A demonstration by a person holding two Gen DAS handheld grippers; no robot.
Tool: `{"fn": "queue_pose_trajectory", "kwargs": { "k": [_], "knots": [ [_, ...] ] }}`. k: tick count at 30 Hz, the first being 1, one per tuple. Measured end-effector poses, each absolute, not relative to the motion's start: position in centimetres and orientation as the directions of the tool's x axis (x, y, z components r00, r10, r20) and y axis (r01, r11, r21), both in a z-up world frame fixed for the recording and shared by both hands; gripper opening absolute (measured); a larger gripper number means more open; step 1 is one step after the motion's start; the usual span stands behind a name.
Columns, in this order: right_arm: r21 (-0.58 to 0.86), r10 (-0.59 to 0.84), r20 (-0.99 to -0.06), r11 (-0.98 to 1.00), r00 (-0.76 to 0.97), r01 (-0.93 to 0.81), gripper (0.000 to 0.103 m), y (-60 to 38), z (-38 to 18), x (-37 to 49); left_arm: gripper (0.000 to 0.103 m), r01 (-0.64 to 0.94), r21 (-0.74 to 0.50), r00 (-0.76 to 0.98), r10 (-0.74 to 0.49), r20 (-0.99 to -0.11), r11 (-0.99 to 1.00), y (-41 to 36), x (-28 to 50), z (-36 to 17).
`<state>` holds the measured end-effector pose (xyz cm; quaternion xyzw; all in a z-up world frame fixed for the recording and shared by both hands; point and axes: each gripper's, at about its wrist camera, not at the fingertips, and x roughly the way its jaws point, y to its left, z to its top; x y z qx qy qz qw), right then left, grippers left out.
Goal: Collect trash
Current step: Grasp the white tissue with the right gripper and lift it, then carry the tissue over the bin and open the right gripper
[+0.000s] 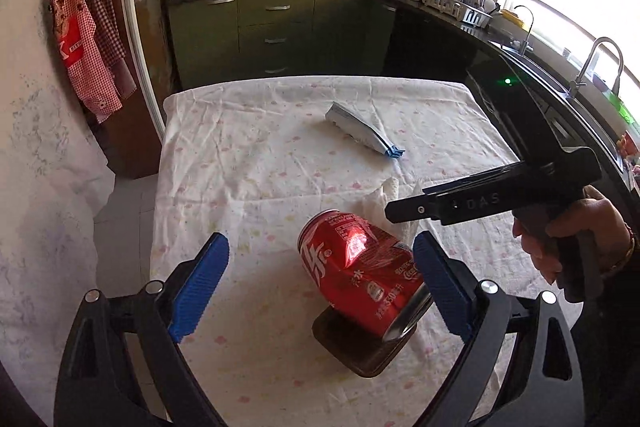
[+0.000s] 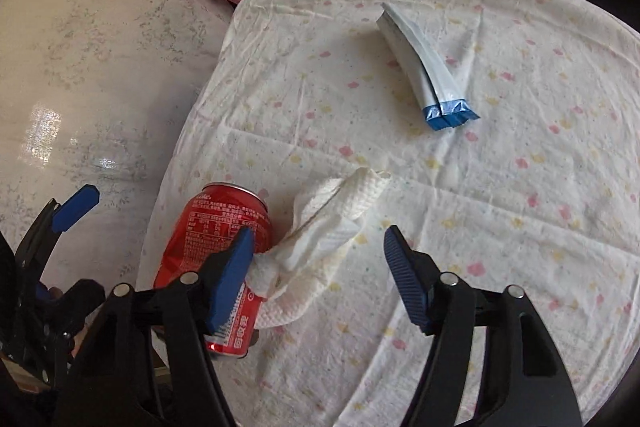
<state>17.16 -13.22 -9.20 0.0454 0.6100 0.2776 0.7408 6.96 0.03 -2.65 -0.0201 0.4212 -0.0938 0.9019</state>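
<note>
Can's (image 2: 224, 259) lower side, perhaps dented, behind fingers (image 2: 230, 279)

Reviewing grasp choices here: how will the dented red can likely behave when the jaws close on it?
The red can lies on its side, so a nudge may roll it. Its dented wall suggests thin metal that may crumple further under squeeze. It is probably empty and light, though contents cannot be seen. The left gripper straddles it, jaws open.

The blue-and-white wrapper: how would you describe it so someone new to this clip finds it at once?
Start at the table with the floral cloth. Toward its far side, away from both grippers, lies the blue-and-white wrapper, a flattened pouch on its own. Unlike the red can and the crumpled paper towel, which lie together at the near edge, it is white with a crimped blue end.
</note>
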Motion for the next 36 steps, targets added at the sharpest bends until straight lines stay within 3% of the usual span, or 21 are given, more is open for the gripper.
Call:
{"fn": "queue_pose_trajectory", "kwargs": {
  "k": [4,8,10,29,36],
  "knots": [
    [0.404,0.454,-0.888,0.850,0.079,-0.339,0.046,-12.5,-10.6,17.8,0.092,0.165,-0.130,0.617,-0.205,-0.760,0.978,0.0,7.0,-3.2],
    [0.379,0.436,-0.894,0.859,0.105,-0.344,0.016,-12.3,-10.7,17.9,0.092,0.176,-0.133,0.613,-0.214,-0.760,0.975,-0.1,6.9,-3.3],
    [0.377,0.443,-0.888,0.857,0.127,-0.352,0.012,-12.6,-10.1,17.8,0.092,0.178,-0.131,0.613,-0.214,-0.760,0.975,-0.1,6.9,-3.3],
    [0.289,0.435,-0.815,0.878,0.382,-0.382,0.007,-20.3,-1.3,13.3,0.092,0.236,-0.111,0.618,-0.238,-0.749,0.965,-2.8,6.6,-2.1],
    [0.198,0.274,-0.803,0.960,0.529,-0.197,0.007,-30.4,0.7,11.4,0.093,0.271,-0.101,0.616,-0.253,-0.746,0.957,-4.2,6.7,-1.6]
  ]
}}
